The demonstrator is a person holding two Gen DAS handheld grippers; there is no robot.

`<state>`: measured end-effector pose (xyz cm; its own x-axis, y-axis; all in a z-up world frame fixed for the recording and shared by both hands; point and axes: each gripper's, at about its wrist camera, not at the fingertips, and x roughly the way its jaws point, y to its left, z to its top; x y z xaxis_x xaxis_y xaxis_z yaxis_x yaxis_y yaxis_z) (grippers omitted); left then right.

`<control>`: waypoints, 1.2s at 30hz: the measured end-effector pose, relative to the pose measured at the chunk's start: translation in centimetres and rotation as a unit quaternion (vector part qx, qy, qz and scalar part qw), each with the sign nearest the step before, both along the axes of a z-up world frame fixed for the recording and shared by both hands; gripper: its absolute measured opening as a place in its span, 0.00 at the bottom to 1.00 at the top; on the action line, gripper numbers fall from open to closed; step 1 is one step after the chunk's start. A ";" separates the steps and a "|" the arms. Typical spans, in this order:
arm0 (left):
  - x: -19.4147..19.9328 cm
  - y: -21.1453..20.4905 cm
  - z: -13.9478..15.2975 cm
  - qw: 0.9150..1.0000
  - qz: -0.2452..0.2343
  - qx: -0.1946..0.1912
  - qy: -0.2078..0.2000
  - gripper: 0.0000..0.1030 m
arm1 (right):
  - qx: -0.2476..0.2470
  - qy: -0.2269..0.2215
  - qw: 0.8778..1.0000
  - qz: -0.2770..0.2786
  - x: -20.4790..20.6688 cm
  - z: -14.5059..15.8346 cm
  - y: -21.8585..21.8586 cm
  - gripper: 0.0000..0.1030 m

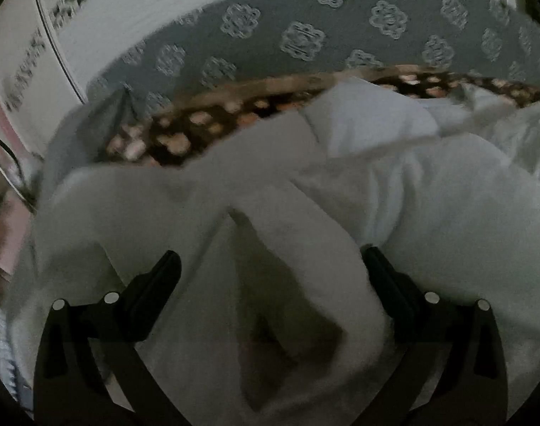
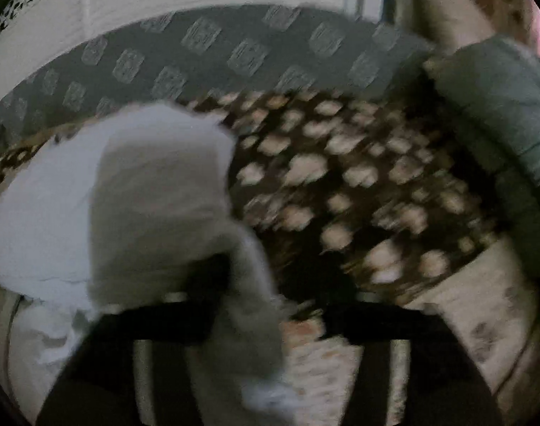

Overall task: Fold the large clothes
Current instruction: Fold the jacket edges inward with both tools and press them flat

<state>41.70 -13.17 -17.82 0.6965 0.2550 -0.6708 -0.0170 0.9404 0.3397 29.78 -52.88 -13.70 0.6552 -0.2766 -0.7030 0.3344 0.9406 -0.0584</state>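
A large white garment (image 1: 376, 191) lies bunched on a dark floral bedspread (image 1: 184, 127). My left gripper (image 1: 270, 266) is open, its black fingers (image 1: 163, 269) wide apart over a raised fold of the white cloth that sits between them. In the right wrist view the picture is blurred by motion. The white garment (image 2: 127, 191) hangs in a lump at the left, and a strip of it runs down between the fingers of my right gripper (image 2: 270, 312), which stand wide apart. The floral bedspread (image 2: 341, 177) lies beyond.
A grey patterned carpet (image 1: 305, 35) runs behind the bed, with white cabinet doors (image 1: 145, 10) beyond it. A grey-green cushion (image 2: 500, 124) lies at the right of the bed. A pale patterned sheet (image 2: 465, 301) shows at the bed's near edge.
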 end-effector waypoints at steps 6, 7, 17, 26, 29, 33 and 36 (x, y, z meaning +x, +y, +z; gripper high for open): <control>2.2 -0.1 0.3 0.996 0.024 0.071 -0.037 0.97 | 0.087 -0.113 0.989 0.049 -1.0 4.4 1.4 0.98; 2.4 -0.2 0.3 0.996 0.025 0.078 -0.040 0.97 | 0.097 -0.110 0.987 0.069 -0.7 4.3 2.1 0.98; 3.0 1.7 2.0 0.997 0.054 0.007 -0.053 0.96 | 0.096 -0.041 0.987 0.122 1.3 1.2 5.6 0.98; -1.9 -2.2 6.7 0.974 -0.066 -0.210 -0.052 0.97 | 0.104 -0.060 0.986 0.118 8.8 1.9 7.3 0.98; -0.8 -4.7 3.9 0.988 -0.061 -0.140 -0.020 0.97 | 0.043 0.031 0.992 0.115 12.5 -2.7 9.4 0.99; 0.9 -4.8 1.0 0.992 -0.038 -0.120 0.004 0.97 | 0.006 0.042 0.991 0.126 13.6 -4.8 9.8 0.99; 1.4 -5.1 0.4 0.993 -0.052 -0.104 0.012 0.97 | 0.014 0.058 0.990 0.129 14.5 -5.4 9.4 0.99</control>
